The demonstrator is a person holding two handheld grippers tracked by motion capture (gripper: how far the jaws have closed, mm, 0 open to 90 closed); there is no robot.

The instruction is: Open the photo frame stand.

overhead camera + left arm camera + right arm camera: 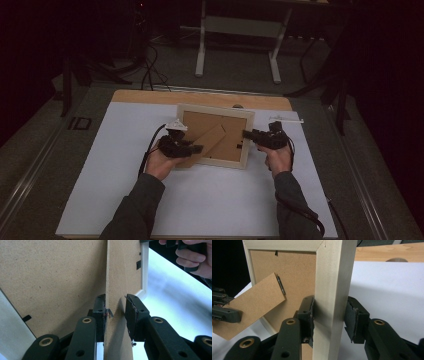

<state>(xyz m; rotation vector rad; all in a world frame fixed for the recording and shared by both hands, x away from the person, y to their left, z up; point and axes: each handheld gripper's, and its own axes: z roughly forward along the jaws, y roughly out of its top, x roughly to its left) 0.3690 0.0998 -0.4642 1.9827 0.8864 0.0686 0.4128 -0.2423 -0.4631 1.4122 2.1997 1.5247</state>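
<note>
My left gripper [115, 312] pinches the easel stand [116, 277], its long axis running toward frame top; my right gripper [329, 315] clamps the picture frame's [332, 277] side rail.

Pale wood picture frame [215, 135], brown fibreboard stand [207, 142], white sheet [125, 165], black grippers.

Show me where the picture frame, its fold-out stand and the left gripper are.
picture frame [329, 285], right gripper view, pale wooden side rail
fold-out stand [116, 277], left gripper view, middle of the brown strip
left gripper [115, 315], left gripper view, between its fingertips
</note>
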